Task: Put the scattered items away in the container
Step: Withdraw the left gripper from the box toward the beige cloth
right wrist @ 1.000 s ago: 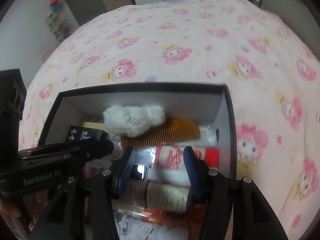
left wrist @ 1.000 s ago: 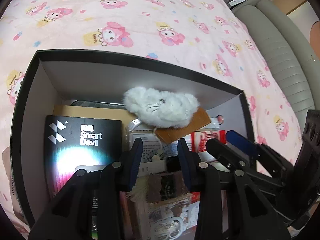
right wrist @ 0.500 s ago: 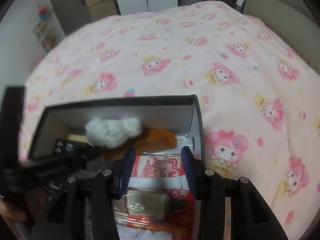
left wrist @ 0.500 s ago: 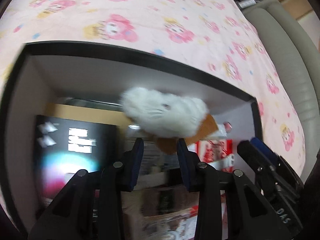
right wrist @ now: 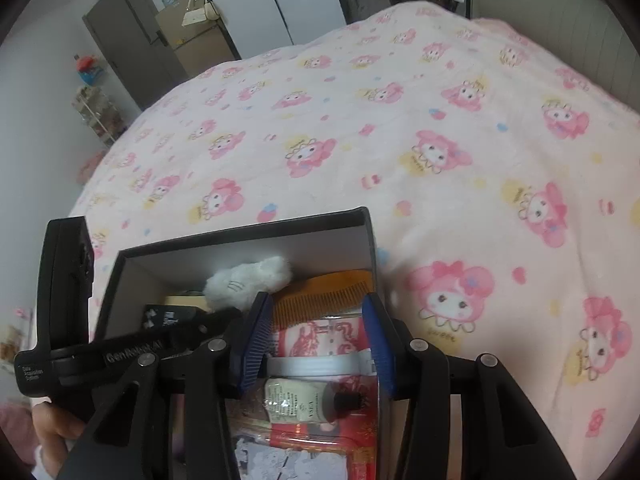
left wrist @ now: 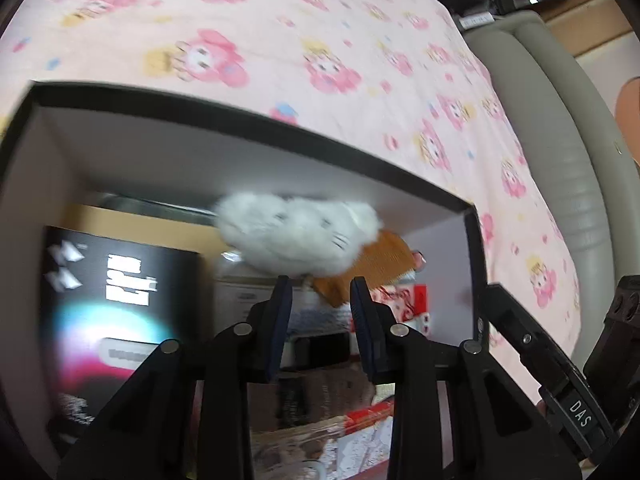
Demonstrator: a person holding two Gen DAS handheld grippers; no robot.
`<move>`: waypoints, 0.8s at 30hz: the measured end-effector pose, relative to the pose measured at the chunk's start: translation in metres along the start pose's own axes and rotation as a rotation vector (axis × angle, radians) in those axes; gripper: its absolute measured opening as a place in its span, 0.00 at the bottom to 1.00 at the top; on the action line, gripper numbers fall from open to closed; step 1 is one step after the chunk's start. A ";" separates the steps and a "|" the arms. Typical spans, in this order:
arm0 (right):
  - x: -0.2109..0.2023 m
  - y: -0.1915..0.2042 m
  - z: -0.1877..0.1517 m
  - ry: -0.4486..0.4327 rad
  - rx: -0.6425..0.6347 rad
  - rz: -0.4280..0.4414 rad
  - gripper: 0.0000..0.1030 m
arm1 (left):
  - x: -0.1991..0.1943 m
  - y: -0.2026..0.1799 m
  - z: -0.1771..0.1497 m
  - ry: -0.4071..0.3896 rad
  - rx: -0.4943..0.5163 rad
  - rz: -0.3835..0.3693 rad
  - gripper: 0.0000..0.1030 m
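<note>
A black box with white inner walls (left wrist: 168, 152) (right wrist: 248, 256) sits on the pink cartoon bedspread. Inside lie a white fluffy plush (left wrist: 298, 240) (right wrist: 248, 280), an orange comb (left wrist: 368, 268) (right wrist: 324, 298), a black Smart Devil package (left wrist: 116, 312) (right wrist: 168, 316), a red-and-white packet (right wrist: 320, 338) and a small cream tube (right wrist: 304, 400). My left gripper (left wrist: 320, 316) is open and empty above the box contents, just short of the plush. My right gripper (right wrist: 316, 344) is open and empty over the box's right side.
The pink bedspread (right wrist: 400, 140) spreads beyond the box. A grey padded headboard (left wrist: 560, 140) runs along the right. A dark door (right wrist: 132, 48) and shelves stand at the far end of the room. The other gripper's body (left wrist: 560, 380) (right wrist: 80, 320) shows in each view.
Both grippers have drawn up and back from the box, staying open. The right view now shows more bedspread and room; the box items lie as before.
</note>
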State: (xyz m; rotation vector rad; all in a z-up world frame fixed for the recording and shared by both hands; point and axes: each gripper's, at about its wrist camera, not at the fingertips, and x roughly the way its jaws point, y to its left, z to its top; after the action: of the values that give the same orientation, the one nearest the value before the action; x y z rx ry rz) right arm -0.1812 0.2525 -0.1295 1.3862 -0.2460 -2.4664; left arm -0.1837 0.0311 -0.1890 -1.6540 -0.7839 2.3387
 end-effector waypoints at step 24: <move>0.032 0.020 -0.001 0.055 -0.072 -0.010 0.38 | 0.011 0.021 0.025 -0.180 -0.177 0.111 0.24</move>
State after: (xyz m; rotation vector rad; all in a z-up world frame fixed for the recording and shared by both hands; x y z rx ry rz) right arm -0.1921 0.2225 -0.1498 1.4269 -0.1366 -2.4162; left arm -0.2069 0.0096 -0.2026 -1.6065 -0.9834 2.5911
